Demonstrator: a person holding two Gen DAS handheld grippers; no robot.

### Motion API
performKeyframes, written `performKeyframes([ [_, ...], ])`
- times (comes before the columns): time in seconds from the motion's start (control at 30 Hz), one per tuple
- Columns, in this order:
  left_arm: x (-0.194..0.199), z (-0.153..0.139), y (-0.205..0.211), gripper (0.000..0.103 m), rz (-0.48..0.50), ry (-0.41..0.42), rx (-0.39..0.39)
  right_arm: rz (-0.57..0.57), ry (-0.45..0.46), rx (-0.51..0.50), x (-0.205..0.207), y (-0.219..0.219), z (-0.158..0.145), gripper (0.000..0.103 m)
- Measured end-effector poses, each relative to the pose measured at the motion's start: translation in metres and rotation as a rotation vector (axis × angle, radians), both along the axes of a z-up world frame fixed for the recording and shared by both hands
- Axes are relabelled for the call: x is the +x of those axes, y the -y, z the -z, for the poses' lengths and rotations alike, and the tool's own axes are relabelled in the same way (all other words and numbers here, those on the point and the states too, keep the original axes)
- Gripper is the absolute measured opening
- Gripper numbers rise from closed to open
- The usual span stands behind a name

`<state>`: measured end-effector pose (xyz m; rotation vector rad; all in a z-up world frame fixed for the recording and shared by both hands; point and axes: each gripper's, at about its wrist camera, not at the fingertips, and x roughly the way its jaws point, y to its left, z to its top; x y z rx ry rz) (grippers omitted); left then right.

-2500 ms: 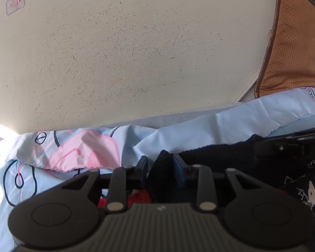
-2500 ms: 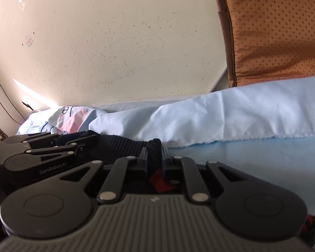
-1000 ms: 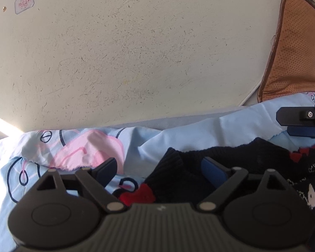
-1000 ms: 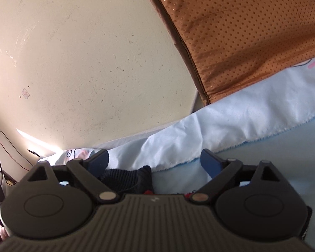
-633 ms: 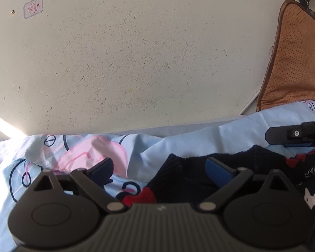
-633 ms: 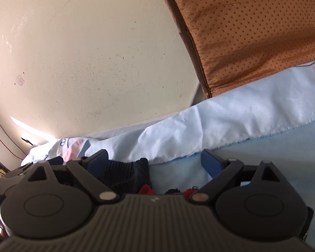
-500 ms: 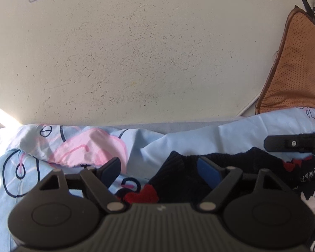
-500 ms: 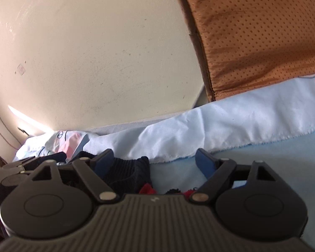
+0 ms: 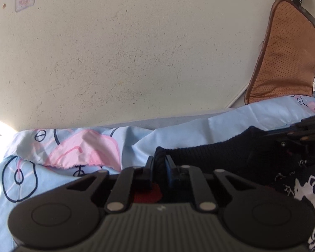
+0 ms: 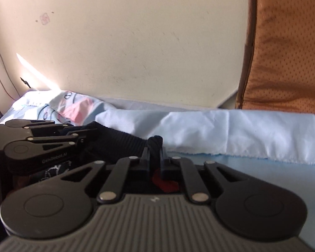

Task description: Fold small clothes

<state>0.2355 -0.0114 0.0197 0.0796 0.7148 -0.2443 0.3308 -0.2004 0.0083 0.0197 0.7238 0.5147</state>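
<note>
On the left, a pale blue bedsheet (image 9: 52,168) with pink and navy shapes covers the bed below a cream wall (image 9: 136,52). The left gripper (image 9: 159,163) is pinched tight on a ribbed edge of the dark knit garment (image 9: 216,153), which lies on the sheet and stretches rightward. The right gripper (image 10: 154,153) is likewise clamped on a fold of the same garment's dark ribbing. Far right, a brown perforated cushion (image 10: 283,52) leans against the wall.
</note>
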Motion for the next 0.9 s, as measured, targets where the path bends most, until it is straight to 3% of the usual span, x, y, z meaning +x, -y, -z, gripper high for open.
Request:
performKeyframes([
  [0.23, -0.082, -0.056, -0.02, 0.01, 0.028, 0.115, -0.085, -0.014, 0.131, 0.054, -0.075, 0.01, -0.053, 0.011],
  [0.4, -0.162, -0.07, -0.031, 0.01, 0.049, 0.181, -0.121, -0.04, 0.197, 0.103, -0.143, 0.017, -0.062, 0.011],
  [0.57, -0.239, -0.068, -0.049, 0.01, 0.063, 0.205, -0.184, -0.057, 0.244, 0.128, -0.219, 0.022, -0.052, 0.011],
  [0.9, -0.343, -0.045, -0.054, 0.01, 0.119, 0.198, -0.174, -0.032, 0.267, 0.103, -0.319, 0.02, -0.014, 0.011],
])
